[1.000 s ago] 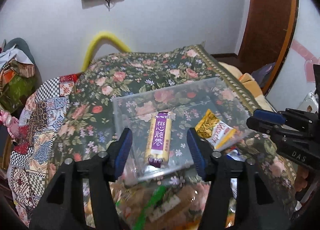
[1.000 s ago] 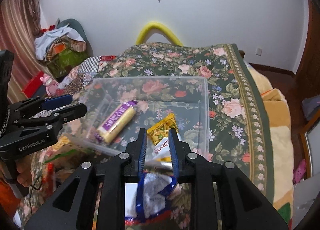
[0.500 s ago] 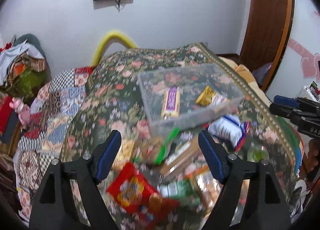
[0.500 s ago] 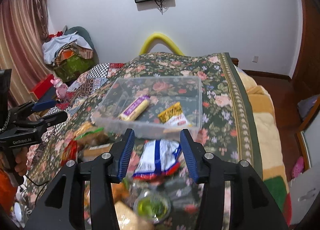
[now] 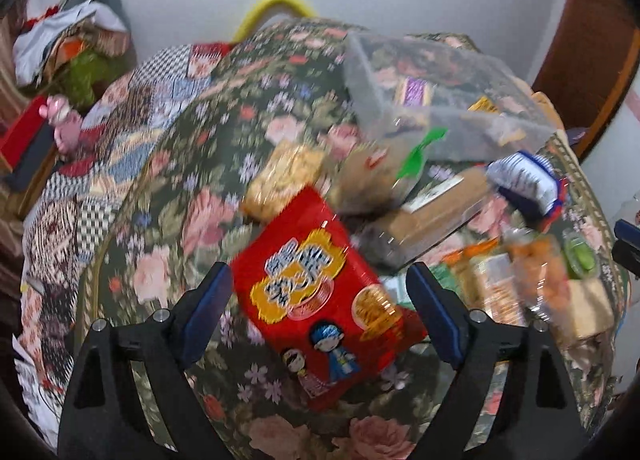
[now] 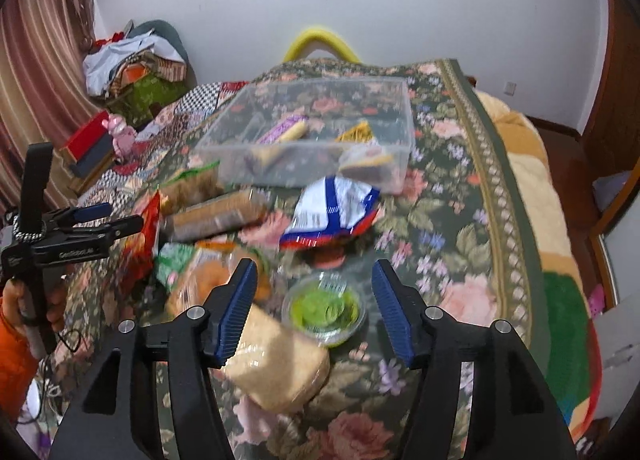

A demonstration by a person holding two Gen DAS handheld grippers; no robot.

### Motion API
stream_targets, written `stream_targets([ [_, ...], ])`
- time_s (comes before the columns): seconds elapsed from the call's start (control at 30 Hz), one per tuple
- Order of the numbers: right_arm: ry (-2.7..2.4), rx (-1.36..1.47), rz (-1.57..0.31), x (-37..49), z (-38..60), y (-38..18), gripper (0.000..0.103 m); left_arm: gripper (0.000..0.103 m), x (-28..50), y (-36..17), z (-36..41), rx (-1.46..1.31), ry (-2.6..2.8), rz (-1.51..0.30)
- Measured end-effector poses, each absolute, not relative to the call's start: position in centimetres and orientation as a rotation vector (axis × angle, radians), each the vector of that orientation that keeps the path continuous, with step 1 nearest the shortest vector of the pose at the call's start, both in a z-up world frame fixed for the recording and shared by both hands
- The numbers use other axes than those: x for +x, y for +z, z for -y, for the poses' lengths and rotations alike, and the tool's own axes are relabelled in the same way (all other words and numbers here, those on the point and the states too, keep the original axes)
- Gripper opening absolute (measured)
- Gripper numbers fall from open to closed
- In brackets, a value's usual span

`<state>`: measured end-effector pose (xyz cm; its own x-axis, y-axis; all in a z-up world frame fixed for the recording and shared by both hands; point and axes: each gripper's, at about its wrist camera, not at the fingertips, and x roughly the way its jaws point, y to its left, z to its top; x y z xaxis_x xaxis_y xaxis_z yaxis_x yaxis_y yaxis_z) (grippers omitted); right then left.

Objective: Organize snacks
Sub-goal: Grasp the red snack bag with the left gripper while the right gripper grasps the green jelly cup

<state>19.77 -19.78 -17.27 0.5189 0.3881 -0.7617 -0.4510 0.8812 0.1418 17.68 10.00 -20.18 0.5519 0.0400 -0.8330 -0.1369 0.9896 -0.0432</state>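
A clear plastic bin (image 6: 400, 127) (image 5: 360, 71) on the floral blanket holds a purple-yellow bar (image 6: 286, 129) and a yellow packet (image 6: 356, 133). Loose snacks lie in front of it. My left gripper (image 5: 320, 308) is open, its fingers on either side of a red snack bag (image 5: 324, 300). My right gripper (image 6: 314, 310) is open above a clear cup of green snacks (image 6: 324, 310), beside a tan packet (image 6: 276, 364). A blue-white bag (image 6: 334, 211) lies just before the bin. The left gripper also shows in the right wrist view (image 6: 106, 217).
A long cracker pack (image 6: 216, 215), an orange snack bag (image 5: 536, 268) and green packets (image 6: 176, 256) crowd the blanket. A patchwork quilt (image 5: 80, 187) lies left. Piled clothes (image 6: 132, 67) and a curtain (image 6: 36, 59) stand at the far left; a wooden door (image 5: 592, 59) at right.
Both grippers pulled back from the bin and opened wider. The left now frames the red bag; the right, having let go of the blue-white bag, is over the green cup.
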Motion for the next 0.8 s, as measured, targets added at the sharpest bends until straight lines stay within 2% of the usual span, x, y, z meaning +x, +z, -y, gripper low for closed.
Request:
stream_targets([
  [0.37,0.474,-0.084,-0.988,20.2,19.5,-20.9,0.058,0.092,17.5,-24.9,-12.0,-0.198,0.135,-1.081],
  [0.6,0.455,-0.075,-1.000,20.8,19.8,-21.6,0.058,0.092,17.8,-25.4,-11.9,-0.178,0.134,-1.043],
  [0.67,0.452,-0.063,-1.006,21.0,20.0,-21.9,0.058,0.086,18.0,-25.4,-12.0,-0.177,0.131,-1.031],
  [0.73,0.448,-0.054,-1.010,21.1,20.2,-22.0,0.058,0.075,17.9,-25.2,-12.0,-0.170,0.127,-1.021],
  [0.8,0.441,-0.051,-1.016,21.3,20.3,-22.2,0.052,0.068,17.8,-24.9,-11.9,-0.157,0.120,-1.014],
])
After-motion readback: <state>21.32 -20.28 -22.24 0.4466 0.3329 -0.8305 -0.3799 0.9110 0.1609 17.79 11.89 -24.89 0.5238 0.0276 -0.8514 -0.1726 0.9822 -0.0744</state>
